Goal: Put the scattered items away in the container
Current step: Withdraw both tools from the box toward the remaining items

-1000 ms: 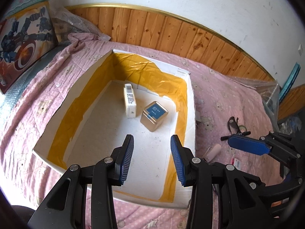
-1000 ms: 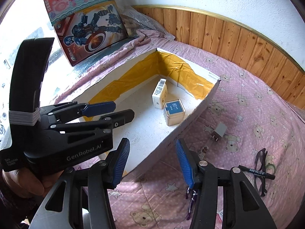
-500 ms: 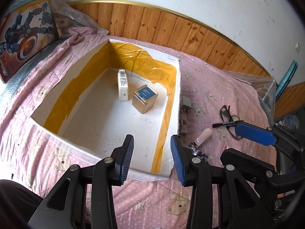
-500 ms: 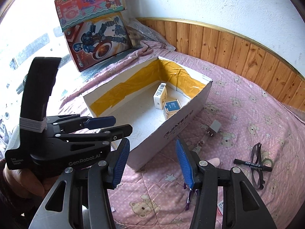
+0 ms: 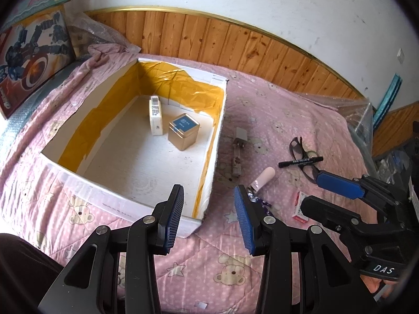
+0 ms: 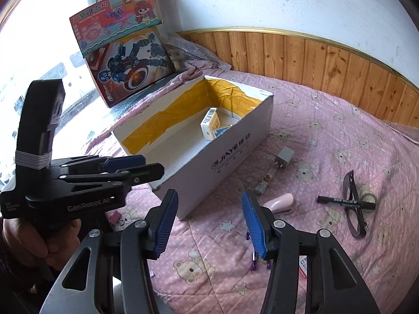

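Observation:
A white cardboard box (image 5: pixel 213 154) (image 6: pixel 243 136) with yellow tape inside sits on the pink bedspread. It holds a white carton (image 5: pixel 155 116) (image 6: pixel 209 125) and a gold tin with a blue lid (image 5: pixel 183 132). Scattered to its right lie a grey charger plug (image 5: pixel 241 134) (image 6: pixel 285 155), a pink stapler (image 5: pixel 263 179) (image 6: pixel 279 201), a black marker (image 5: pixel 301 161) (image 6: pixel 345 201), glasses (image 5: pixel 301 149) (image 6: pixel 353 209) and a small red-and-white packet (image 5: pixel 299 205). My left gripper (image 5: pixel 208 219) (image 6: pixel 123 164) is open and empty over the box's near right corner. My right gripper (image 6: pixel 209 225) (image 5: pixel 324 193) is open and empty above the bedspread.
Toy boxes (image 6: pixel 125 57) lean at the far left by the window. Wood panelling (image 5: pixel 235 41) runs behind the bed. A purple clip (image 6: pixel 258 261) lies under my right gripper, a tape roll (image 6: pixel 369 198) by the glasses, a pink clip (image 6: pixel 115 218) near the left hand.
Both grippers have pulled back and risen away from the box, so it looks smaller and farther off. The left gripper has shifted right. Both stay open and empty.

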A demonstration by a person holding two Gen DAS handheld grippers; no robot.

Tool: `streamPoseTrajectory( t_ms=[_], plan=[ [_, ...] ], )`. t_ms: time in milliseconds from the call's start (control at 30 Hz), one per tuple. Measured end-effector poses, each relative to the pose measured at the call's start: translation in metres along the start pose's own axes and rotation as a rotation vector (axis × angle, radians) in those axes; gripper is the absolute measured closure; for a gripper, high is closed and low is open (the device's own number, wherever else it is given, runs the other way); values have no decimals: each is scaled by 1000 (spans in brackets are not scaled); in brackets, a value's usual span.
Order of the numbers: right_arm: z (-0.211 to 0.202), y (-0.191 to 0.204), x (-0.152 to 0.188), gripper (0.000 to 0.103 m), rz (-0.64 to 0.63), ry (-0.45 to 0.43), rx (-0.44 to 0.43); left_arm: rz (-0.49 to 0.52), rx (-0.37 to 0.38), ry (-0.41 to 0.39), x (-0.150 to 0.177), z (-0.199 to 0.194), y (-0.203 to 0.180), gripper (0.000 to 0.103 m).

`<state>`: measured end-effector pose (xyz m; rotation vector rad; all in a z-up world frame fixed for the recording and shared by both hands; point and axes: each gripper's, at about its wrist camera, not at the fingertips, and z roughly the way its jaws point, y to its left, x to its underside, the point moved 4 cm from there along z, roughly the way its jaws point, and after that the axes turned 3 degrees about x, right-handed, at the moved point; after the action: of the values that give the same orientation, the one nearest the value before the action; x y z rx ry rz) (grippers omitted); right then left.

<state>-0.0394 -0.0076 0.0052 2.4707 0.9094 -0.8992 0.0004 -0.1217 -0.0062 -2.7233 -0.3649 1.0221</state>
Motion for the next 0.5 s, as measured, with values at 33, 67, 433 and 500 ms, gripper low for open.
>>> streamPoseTrajectory(
  t_ms=[33, 67, 433, 500],
  plan=[
    [-1, -3, 2, 51, 6, -1, 1, 4, 3, 0, 0, -1, -3, 60],
    [-1, -6, 5, 51, 11, -1, 4, 9, 3, -1, 1, -1, -5, 60],
    [2, -42, 32, 51, 99, 19, 35, 57, 23, 42, 16, 6, -38, 60],
    [3, -49, 35, 51, 118, 21, 40, 67, 27, 48, 18, 7, -43, 60]
  ],
)
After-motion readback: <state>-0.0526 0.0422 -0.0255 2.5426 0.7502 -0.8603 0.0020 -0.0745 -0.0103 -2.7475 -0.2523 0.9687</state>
